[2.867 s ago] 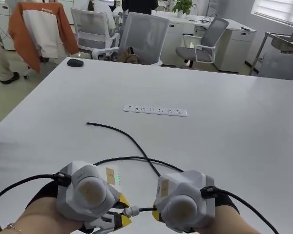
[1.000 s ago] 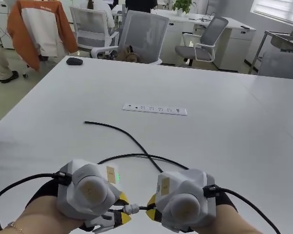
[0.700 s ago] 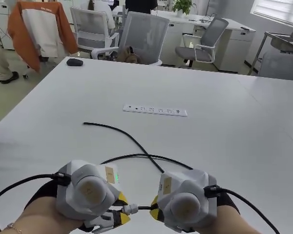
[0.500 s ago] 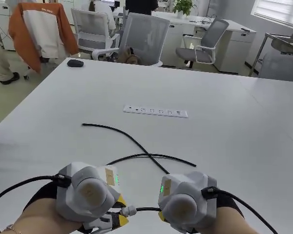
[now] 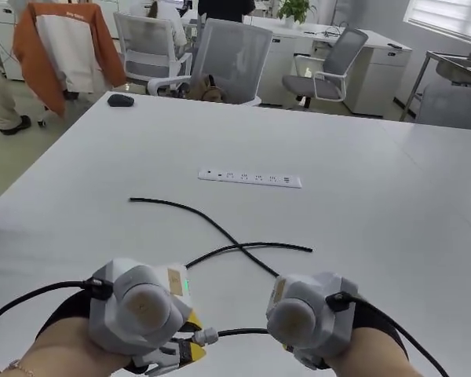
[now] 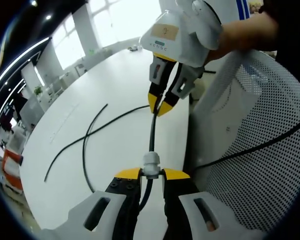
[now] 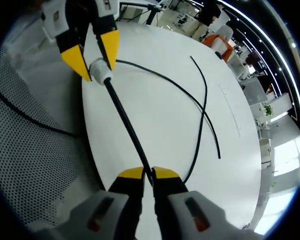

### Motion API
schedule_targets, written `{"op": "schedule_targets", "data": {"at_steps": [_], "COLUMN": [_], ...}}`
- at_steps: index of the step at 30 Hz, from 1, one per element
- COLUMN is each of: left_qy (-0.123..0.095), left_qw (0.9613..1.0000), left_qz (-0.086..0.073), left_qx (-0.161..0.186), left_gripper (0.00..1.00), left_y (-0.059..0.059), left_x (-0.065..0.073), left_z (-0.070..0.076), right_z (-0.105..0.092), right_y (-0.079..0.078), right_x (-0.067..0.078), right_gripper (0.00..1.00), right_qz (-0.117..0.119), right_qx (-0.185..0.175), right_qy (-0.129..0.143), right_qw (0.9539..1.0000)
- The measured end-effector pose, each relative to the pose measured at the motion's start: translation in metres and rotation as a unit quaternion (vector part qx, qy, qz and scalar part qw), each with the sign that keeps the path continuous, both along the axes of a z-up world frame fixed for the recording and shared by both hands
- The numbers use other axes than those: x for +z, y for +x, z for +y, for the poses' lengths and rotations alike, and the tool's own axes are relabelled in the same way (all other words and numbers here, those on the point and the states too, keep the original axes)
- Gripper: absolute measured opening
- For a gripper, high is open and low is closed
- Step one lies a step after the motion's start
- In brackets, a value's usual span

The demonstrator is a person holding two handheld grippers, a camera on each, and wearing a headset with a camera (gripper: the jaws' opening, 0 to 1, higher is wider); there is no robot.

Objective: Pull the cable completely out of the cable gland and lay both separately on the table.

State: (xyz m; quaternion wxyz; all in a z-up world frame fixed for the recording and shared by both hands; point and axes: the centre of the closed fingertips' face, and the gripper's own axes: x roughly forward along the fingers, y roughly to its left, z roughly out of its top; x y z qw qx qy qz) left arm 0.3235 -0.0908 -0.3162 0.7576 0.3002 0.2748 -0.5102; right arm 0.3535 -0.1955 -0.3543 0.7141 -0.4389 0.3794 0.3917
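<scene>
Black cable (image 7: 125, 122), white cable gland (image 6: 151, 164), yellow-tipped black fingers (image 6: 127, 173), plain white surface (image 5: 337, 157), orange-and-white jacket (image 5: 63, 47), perforated white chair back (image 6: 250, 115).

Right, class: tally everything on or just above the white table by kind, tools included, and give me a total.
Hand-held tools: 2, the left tool and the right tool
Black cable: 1
White cable gland: 1
Power strip: 1
Computer mouse: 1
Total: 6

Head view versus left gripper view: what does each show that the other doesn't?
Head view: the power strip and mouse on the table, office chairs beyond. Left gripper view: the right tongs with yellow tips pinching the cable, and a white mesh chair back. Shared: the cable gland in the left tongs, the cable crossing itself on the table.
</scene>
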Motion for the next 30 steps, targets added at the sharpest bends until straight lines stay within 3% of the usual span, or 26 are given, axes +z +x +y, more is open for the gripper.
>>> {"op": "schedule_targets", "data": {"at_steps": [3,5,9,10,13,18,28,30], "left_qy": [0.009,0.009,0.007,0.008,0.008,0.009,0.006,0.008], "left_qw": [1.0,1.0,1.0,0.9999,0.9999,0.9997,0.9987,0.9984], "left_qz": [-0.001,-0.002,-0.005,-0.006,-0.009,-0.012,-0.023,-0.024], "left_qx": [-0.001,-0.002,-0.004,-0.004,-0.005,-0.019,-0.046,-0.05], "left_gripper": [0.17,0.17,0.18,0.18,0.18,0.18,0.18,0.18], "left_y": [0.0,0.0,0.0,0.0,0.0,-0.003,-0.01,-0.011], "left_x": [-0.002,-0.002,-0.001,-0.001,-0.001,-0.001,0.002,0.002], "left_z": [0.002,0.002,0.001,0.001,0.001,-0.003,-0.012,-0.012], "right_z": [0.004,0.013,0.036,0.044,0.06,0.077,0.087,0.086], "right_y": [-0.011,-0.013,-0.013,-0.013,-0.018,-0.027,-0.034,-0.034], "right_x": [-0.007,-0.006,0.005,0.011,0.023,0.034,0.036,0.035], "right_gripper": [0.07,0.16,0.19,0.2,0.18,0.16,0.14,0.08], "right_qz": [0.021,0.016,0.008,0.002,-0.007,-0.014,-0.013,-0.015], "right_qx": [0.02,0.04,0.061,0.071,0.097,0.13,0.16,0.165], "right_qy": [-0.013,-0.004,0.05,0.074,0.112,0.147,0.159,0.151], "right_qw": [0.9995,0.9991,0.9968,0.9947,0.9889,0.9804,0.9741,0.9745]}}
